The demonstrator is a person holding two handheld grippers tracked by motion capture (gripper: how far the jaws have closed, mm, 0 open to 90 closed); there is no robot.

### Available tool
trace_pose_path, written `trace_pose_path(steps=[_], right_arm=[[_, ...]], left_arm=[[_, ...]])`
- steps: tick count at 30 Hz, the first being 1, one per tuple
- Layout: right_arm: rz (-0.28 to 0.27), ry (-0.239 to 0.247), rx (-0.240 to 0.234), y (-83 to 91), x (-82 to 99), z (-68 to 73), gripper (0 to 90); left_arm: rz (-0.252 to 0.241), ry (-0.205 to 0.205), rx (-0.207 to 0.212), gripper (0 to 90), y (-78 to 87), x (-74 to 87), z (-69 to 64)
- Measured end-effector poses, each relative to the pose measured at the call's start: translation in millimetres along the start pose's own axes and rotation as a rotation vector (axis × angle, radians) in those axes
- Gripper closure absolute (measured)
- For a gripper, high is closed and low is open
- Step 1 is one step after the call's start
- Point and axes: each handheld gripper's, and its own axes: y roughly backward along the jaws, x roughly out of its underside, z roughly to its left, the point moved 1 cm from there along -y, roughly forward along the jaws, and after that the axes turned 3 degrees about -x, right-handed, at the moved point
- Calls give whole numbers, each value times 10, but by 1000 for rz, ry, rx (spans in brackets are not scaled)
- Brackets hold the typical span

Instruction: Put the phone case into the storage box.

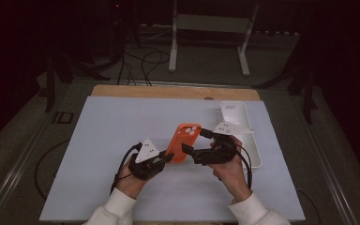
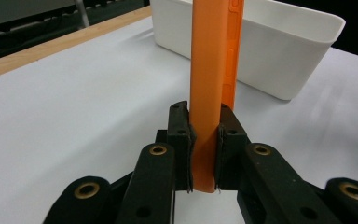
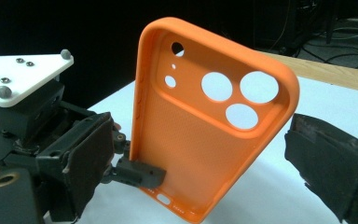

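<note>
Holding an orange phone case (image 1: 182, 142) up over the middle of the counter (image 1: 108, 140), I am clamping its lower edge between the pads of my left tool (image 1: 168, 158), so it is standing nearly upright, camera cutouts at the top. My right tool (image 1: 187, 149) is waiting just beside the case with its jaws standing apart, one pad on either side and neither pressing on it (in the right gripper view the hollow inside of the case is facing me). A pale grey-white sheet is covering the counter, with a strip of bare wood (image 1: 168, 91) showing along the far edge. A white tray (image 1: 255, 150) is sitting near the right edge. Beyond, the room is lying dark: grey floor, trailing black cables (image 1: 143, 63) and a white metal frame (image 1: 243, 42).
</note>
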Motion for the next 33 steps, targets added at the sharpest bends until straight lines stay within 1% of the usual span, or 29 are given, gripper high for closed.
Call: trace_pose_path(steps=[6,9,19,22,24,25,28,29,31,33], right_arm=[[2,7,18,-5,-12,8,79],[5,-2,33,-20,-13,10,80],[-2,-20,49,-44,-25,13,80],[0,-14,61,-60,-32,19,81],[-3,-7,82,-75,-38,39,83],[-3,-7,82,-75,-38,39,83],[-8,-20,89,-101,-60,55,83],[-7,-31,89,-110,-68,59,83],[-12,-37,89,-121,-76,62,83],[-20,-48,96,-147,-99,77,89]], left_arm=[[3,1,-8,806,-13,3,-3],[4,0,-13,806,-18,5,-9],[8,-3,-32,805,-47,10,-30],[8,-8,-37,805,-52,10,-37],[6,-12,-48,806,-55,10,-49],[6,-12,-48,806,-55,10,-49],[9,-30,-71,806,-60,11,-81],[8,-33,-75,805,-65,13,-92],[8,-33,-75,805,-65,13,-92],[11,-45,-85,804,-81,19,-117]])
